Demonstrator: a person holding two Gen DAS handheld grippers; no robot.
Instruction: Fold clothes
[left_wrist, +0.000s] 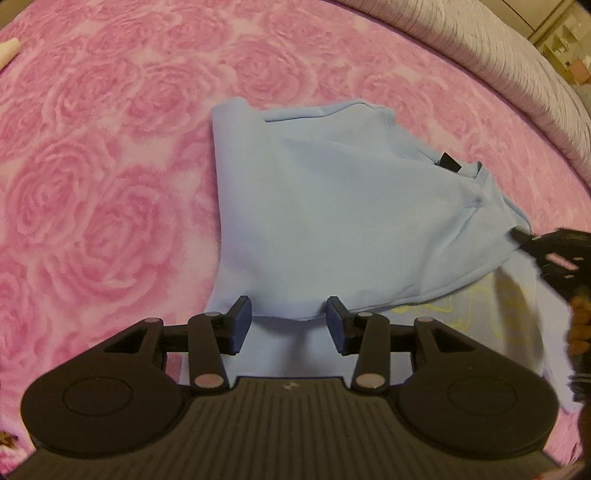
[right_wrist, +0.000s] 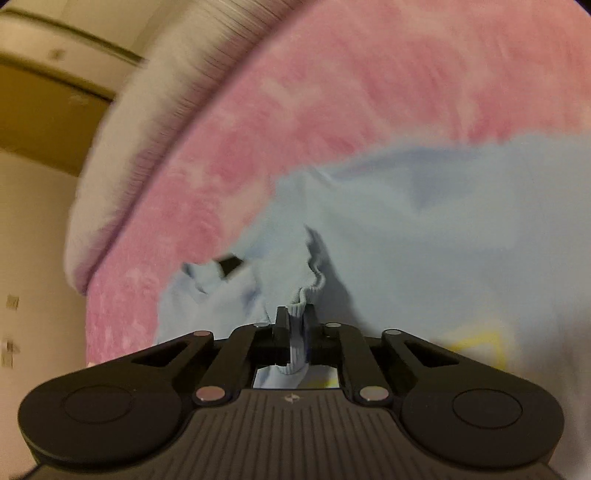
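Partly folded light-blue sweatshirt on the pink bed; right gripper jaws clamp its ribbed cuff, left gripper jaws apart.

right-wrist view motion-blurred; right gripper cut off at frame edge; yellow print partly covered

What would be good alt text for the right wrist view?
The right gripper, jaws shut, pinches a ribbed cuff of a light blue sweatshirt lying on a pink rose-print bedspread. The picture is motion-blurred.
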